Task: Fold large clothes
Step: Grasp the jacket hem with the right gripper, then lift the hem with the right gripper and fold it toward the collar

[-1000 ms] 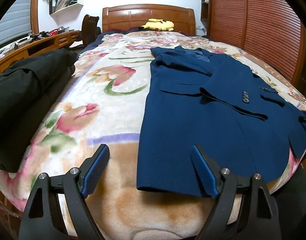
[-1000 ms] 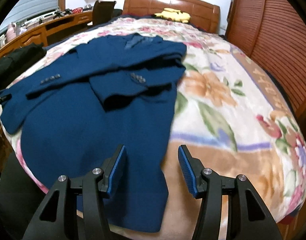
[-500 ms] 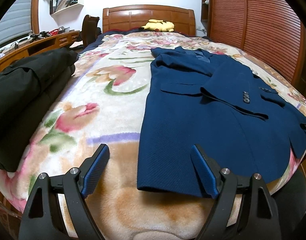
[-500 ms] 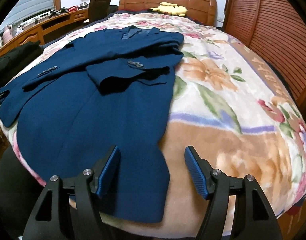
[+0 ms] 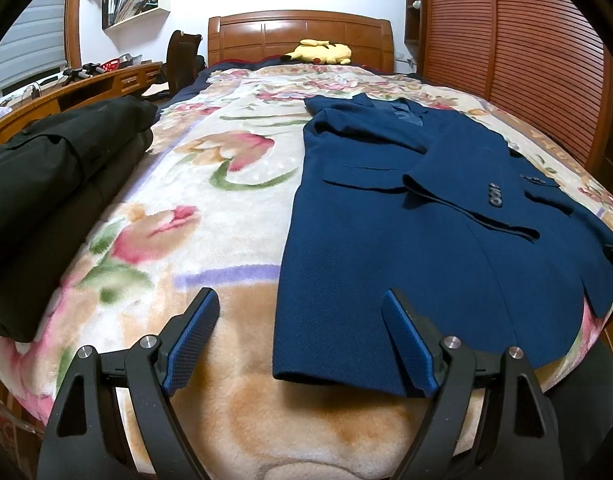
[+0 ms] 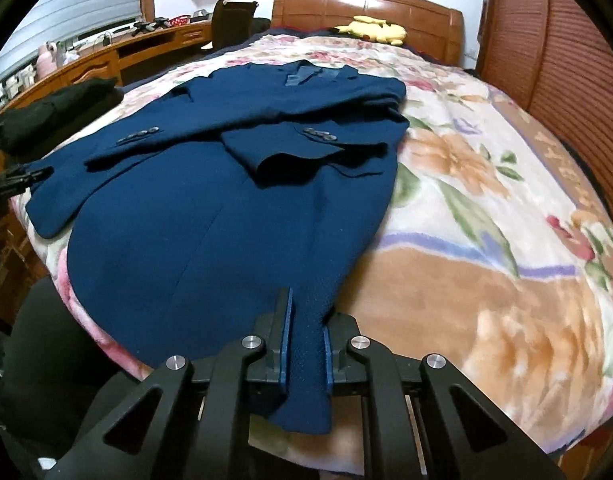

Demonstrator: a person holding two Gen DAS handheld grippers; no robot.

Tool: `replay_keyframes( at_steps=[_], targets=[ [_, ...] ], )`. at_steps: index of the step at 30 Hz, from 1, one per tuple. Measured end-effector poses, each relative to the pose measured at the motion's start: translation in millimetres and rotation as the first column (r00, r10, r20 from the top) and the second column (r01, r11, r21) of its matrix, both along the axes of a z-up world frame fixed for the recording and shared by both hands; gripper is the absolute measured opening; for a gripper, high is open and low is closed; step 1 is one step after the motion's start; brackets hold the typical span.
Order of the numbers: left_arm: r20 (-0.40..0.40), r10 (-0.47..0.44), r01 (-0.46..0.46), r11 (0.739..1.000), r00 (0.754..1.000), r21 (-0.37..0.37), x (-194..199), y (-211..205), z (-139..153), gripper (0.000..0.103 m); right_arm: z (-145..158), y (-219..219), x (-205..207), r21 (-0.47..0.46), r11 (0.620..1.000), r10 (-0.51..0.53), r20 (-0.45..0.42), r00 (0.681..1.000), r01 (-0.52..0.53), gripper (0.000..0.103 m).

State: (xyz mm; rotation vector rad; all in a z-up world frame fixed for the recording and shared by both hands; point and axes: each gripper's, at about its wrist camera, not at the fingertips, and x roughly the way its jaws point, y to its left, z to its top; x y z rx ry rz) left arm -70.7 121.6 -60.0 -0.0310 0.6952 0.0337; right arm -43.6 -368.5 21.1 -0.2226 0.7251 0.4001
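One navy jacket (image 5: 386,264) lies flat on the floral blanket (image 5: 210,200) before you, back up, both sleeves folded across it. Beside it sit one pile of dark clothing (image 5: 46,184) on the blanket's left edge and one yellow plush toy (image 5: 318,52) at the headboard (image 5: 298,32). Your left gripper (image 5: 302,338) hangs with its jaws spread wide, empty, its two blue pads either side of the jacket's near hem corner. Your right gripper (image 6: 304,344) has its jaws nearly closed, pinching the opposite hem corner of the jacket (image 6: 234,216), the cloth drawn up between the pads.
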Motion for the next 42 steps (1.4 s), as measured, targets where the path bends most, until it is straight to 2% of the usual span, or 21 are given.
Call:
replay_keyframes(
  at_steps=[7,10,11,13,15,17,20,27,42],
  targets=[
    [-0.001,-0.006,0.006,1.0,1.0,-0.008,-2.0,0.9,0.4,0.083,2.5,-2.6,-2.7,0.021,1.0,-0.011,0.029,1.0,0.011,0.009],
    [0.006,-0.017,0.017,1.0,1.0,-0.012,-6.0,-0.8,1.6,0.066,8.7,-2.6,-8.6,0.042,0.999,-0.02,0.058,0.998,0.018,0.008],
    [0.008,-0.023,0.023,1.0,1.0,-0.014,-7.3,-1.7,2.3,0.055,10.7,-3.4,-9.9,0.049,0.999,-0.026,0.065,0.998,0.023,0.008],
    [0.005,-0.036,0.036,0.999,0.999,-0.019,-9.4,-3.0,3.8,0.04,13.5,-4.7,-11.4,0.059,0.998,-0.031,0.077,0.997,0.027,0.008],
    [0.0,-0.053,0.053,0.998,0.999,-0.029,-10.9,-4.2,6.4,0.018,14.6,-5.1,-11.7,0.06,0.998,-0.032,0.079,0.996,0.027,0.008],
    [0.001,-0.077,0.077,0.996,0.997,-0.041,-13.0,-6.3,11.7,0.005,15.2,-3.5,-11.5,0.054,0.998,-0.033,0.082,0.996,0.028,0.008],
    [0.031,-0.094,0.096,0.994,0.995,-0.044,-18.8,-11.9,26.4,0.005,17.8,-1.0,-12.3,0.047,0.999,-0.032,0.091,0.995,0.028,0.008],
    [0.168,-0.117,0.127,0.99,0.979,-0.055,-39.5,-23.2,75.8,0.005,40.4,-2.3,-19.1,0.061,0.998,-0.042,0.16,0.986,0.032,0.007],
    [0.367,-0.151,0.161,0.987,0.918,0.002,-49.2,-41.6,175.8,0.004,110.3,-12.1,-56.2,0.119,0.993,-0.047,0.332,0.942,0.007,0.007]
  ],
)
